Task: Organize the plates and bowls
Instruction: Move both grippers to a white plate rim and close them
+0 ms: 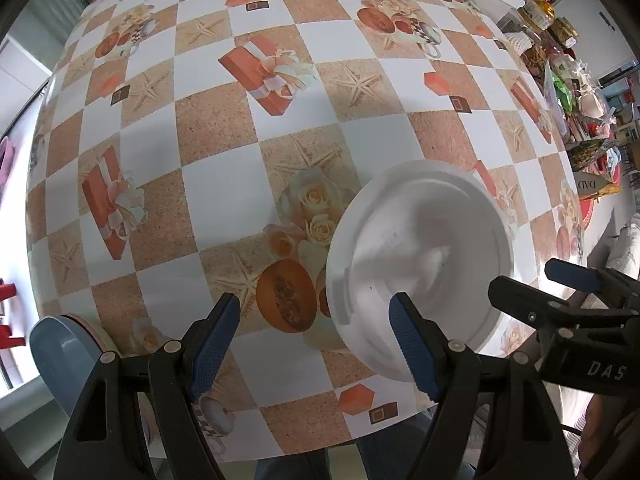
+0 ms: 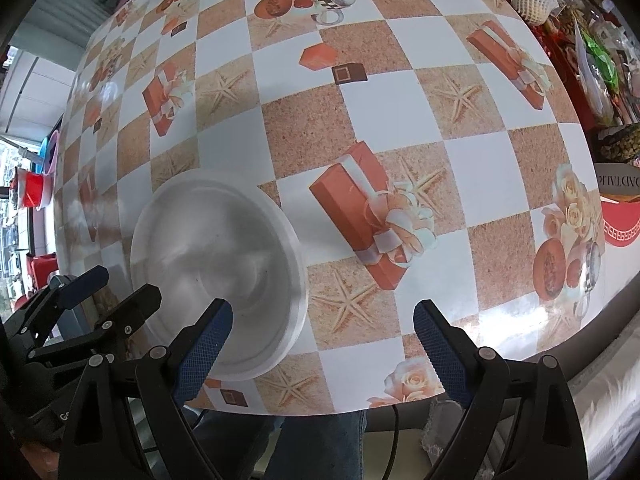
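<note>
A white plate (image 1: 420, 264) is recorded lying flat on the counter (image 1: 224, 200), near its front edge; in the left wrist view it sits at about 4 o'clock of the frame, in the right wrist view at about 8 o'clock. The counter is covered by a checked oilcloth printed with gift boxes, starfish, roses and melons. The left tongs (image 1: 316, 340) are seen pointing down with jaws apart and nothing between them; one blue pad overlaps the plate's near rim in the picture, but contact cannot be confirmed. The right tongs (image 2: 322, 350) are likewise spread wide and empty, hanging just beside the plate at its 3 o'clock side. A blue dish (image 1: 60, 356), partly hidden, is noted at the counter's edge at 8 o'clock of the left view, with a pinkish rim behind it. Judged step in hand: the plate is to be picked up, probably for stacking with the other ware. It is suggested that one pad be slid under the raised rim and the other set on top, with the grip closed squarely so the smooth plate does not tip or skid on the glossy cloth. Legible writing: "DAS" on the right tongs' body; "DAD", inverted, on a packet (image 1: 592, 186) at 3 o'clock.
</note>
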A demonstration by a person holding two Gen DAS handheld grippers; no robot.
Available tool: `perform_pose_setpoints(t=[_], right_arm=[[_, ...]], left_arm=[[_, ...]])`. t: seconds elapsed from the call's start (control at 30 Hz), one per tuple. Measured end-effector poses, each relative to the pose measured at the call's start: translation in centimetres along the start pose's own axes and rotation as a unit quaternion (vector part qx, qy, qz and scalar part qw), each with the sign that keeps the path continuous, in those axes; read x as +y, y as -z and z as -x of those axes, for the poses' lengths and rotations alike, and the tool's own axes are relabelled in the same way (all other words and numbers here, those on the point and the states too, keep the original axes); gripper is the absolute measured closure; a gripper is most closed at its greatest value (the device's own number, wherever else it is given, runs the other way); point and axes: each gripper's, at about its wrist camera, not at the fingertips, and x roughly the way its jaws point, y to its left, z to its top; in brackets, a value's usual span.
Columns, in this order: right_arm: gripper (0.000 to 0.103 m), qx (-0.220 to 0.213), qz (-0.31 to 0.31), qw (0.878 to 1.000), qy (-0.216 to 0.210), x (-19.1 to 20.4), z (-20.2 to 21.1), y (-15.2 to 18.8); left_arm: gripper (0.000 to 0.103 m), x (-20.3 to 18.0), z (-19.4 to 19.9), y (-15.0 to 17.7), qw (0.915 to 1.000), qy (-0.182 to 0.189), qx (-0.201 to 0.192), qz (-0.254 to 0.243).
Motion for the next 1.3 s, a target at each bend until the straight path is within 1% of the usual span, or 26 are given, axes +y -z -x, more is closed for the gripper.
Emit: perform_pose_setpoints(t=[0.67, 0.93, 1.3], right_arm=[[0.01, 0.008, 0.0, 1.0, -0.002, -0.4, -0.6, 0.6], [0.01, 0.013, 0.0, 1.0, -0.003, -0.3, -1.0, 0.8], [0.01, 0.024, 0.003, 1.0, -0.005, 0.2, -2.1, 0.7]], left_arm=[[0.023, -1.0, -1.0, -0.1, 0.9999, -0.007, 0.008, -0.004], [0.023, -1.8, -2.3, 0.0, 0.9997, -0.014, 0.016, -0.009], [0.023, -2.2, -3.9, -0.8, 0.9994, -0.022, 0.026, -0.005]])
